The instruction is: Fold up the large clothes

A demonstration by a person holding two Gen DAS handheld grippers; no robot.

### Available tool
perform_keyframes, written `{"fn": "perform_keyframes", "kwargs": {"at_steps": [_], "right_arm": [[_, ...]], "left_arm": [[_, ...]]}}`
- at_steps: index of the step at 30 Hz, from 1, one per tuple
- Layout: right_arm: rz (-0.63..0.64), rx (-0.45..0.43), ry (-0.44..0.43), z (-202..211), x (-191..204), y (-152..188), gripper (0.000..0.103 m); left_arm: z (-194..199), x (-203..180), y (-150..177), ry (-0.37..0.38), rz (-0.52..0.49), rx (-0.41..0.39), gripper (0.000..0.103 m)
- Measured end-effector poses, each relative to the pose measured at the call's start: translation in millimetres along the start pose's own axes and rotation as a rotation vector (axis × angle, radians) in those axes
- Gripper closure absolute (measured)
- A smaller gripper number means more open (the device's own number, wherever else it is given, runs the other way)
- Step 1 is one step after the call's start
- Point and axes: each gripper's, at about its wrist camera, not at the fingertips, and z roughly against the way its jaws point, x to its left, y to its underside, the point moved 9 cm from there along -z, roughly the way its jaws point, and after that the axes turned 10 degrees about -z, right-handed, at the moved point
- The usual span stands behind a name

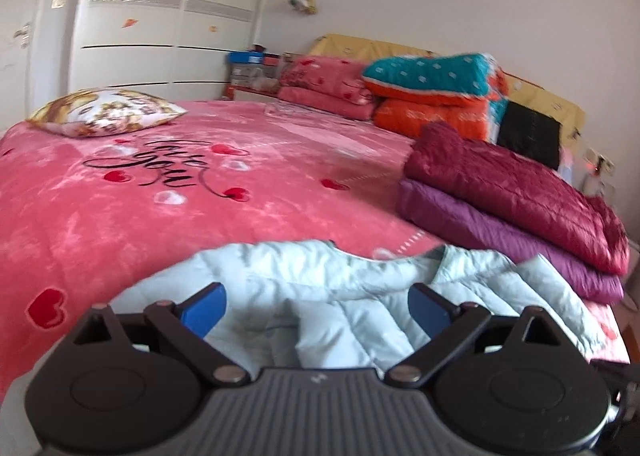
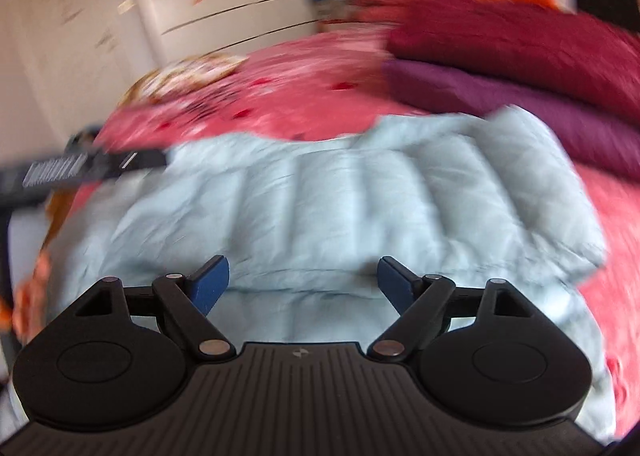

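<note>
1. Both of your claws stand wide apart and hold nothing: the left gripper (image 1: 316,306) and the right gripper (image 2: 303,283) each hover over the pale blue quilted down jacket (image 2: 320,207), with the blue pads clear of the cloth as far as the views show.
2. The jacket lies crumpled at the near edge of the bed, on the pink heart-print bedspread (image 1: 168,195). Its far right corner is just beside the stack of two folded jackets, the dark red one (image 1: 516,191) on top of the purple one (image 1: 500,232).
3. I judge that the folding is at an early stage, because the jacket is not yet flat and its collar edge is wrinkled.
4. Before you close any claw, choose two matching points, for example the two ends of one hem or the two shoulders. Take only a thin pinch of the outer layer, so that the puffy filling does not push the cloth out of the pads.
5. Lift both sides at the same height and pull them gently apart, so the fabric becomes smooth before you fold.
6. The right wrist view is strongly blurred, so slow down the right hand before you grasp.
7. Keep the jacket away from the folded stack, otherwise you may disturb it.
</note>
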Motion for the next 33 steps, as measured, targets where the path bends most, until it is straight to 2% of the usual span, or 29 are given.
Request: {"fn": "perform_keyframes", "kwargs": {"at_steps": [4,11,14,17,21,25,30,33], "right_arm": [[0.173,0.016,0.039,-21,35,13,0.001],[0.172,0.048,0.007,-50,52,18,0.000],[0.168,0.059,-0.023,-54,62,23,0.000],[0.196,0.060,-0.024,-49,66,32,0.000],[0.155,0.034,-0.032,-30,54,31,0.002],[0.121,-0.035,-0.014,-5,40,17,0.001],[0.062,-0.129,0.092,19,-9,-9,0.001],[0.005,-0.162,0.156,20,-42,-20,0.003]], "left_arm": [[4,14,-3,-0.043,0.038,-0.024,0.006],[10,37,-7,-0.113,0.102,-0.057,0.005],[9,33,-9,-0.095,0.101,-0.067,0.005],[9,21,-11,-0.043,0.076,-0.088,0.004],[2,8,-9,0.007,0.056,-0.081,0.004],[-10,3,1,0.031,0.062,-0.013,0.004],[-25,3,15,-0.020,0.039,0.092,0.004],[-29,7,22,-0.039,0.056,0.121,0.004]]}}
